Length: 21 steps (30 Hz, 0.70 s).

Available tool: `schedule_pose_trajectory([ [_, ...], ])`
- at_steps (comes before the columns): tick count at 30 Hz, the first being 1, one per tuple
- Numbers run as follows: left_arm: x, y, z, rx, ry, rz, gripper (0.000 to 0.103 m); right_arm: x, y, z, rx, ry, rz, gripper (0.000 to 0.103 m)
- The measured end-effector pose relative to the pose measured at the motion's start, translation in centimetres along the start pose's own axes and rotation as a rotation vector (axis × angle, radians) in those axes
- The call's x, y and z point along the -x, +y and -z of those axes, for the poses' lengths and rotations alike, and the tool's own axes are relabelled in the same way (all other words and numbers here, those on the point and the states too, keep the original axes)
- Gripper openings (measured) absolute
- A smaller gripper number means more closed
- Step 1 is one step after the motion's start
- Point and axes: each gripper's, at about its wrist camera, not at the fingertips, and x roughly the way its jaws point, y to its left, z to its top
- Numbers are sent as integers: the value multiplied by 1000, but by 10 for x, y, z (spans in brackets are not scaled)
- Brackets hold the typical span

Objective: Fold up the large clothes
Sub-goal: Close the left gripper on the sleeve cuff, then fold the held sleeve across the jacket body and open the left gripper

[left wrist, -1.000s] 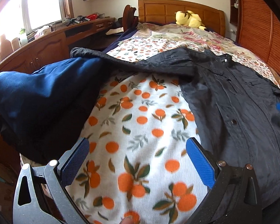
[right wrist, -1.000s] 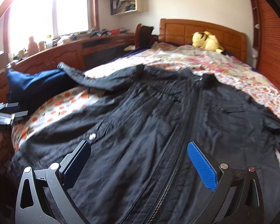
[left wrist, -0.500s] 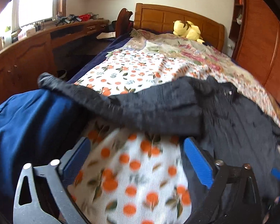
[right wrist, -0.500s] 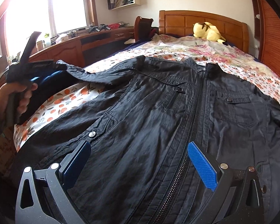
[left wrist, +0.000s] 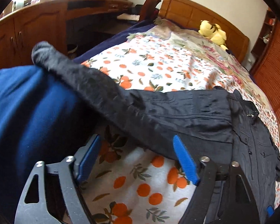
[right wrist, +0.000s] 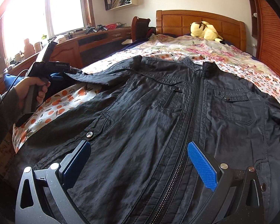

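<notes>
While spread flat, black jacket point(right wrist: 149, 123) on bed point(right wrist: 199, 21).

- Left wrist view looks down close over the jacket's sleeve point(left wrist: 95, 85) toward the headboard point(left wrist: 196, 16).
- Right wrist view sits near the jacket point(right wrist: 158, 115) front.
- Both share the plush toy point(right wrist: 205, 30).

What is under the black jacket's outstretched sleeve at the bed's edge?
The sleeve of the black jacket lies across the orange-print sheet, and its cuff end rests on a blue garment. How far either continues beneath the sleeve is covered.
</notes>
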Motion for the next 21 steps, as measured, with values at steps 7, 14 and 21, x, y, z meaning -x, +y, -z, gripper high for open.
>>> schedule_pose_trajectory([
  [7,-12,-16,-13,-18,5,-6,7,-1,0,0,6,2,-5,103],
  [14,28,-66,-21,-118,-79,4,4,4,2,-2,26,-9,16,103],
  [21,91,-142,-10,-299,-144,54,4,31,-10,1,26,-65,66,103],
])
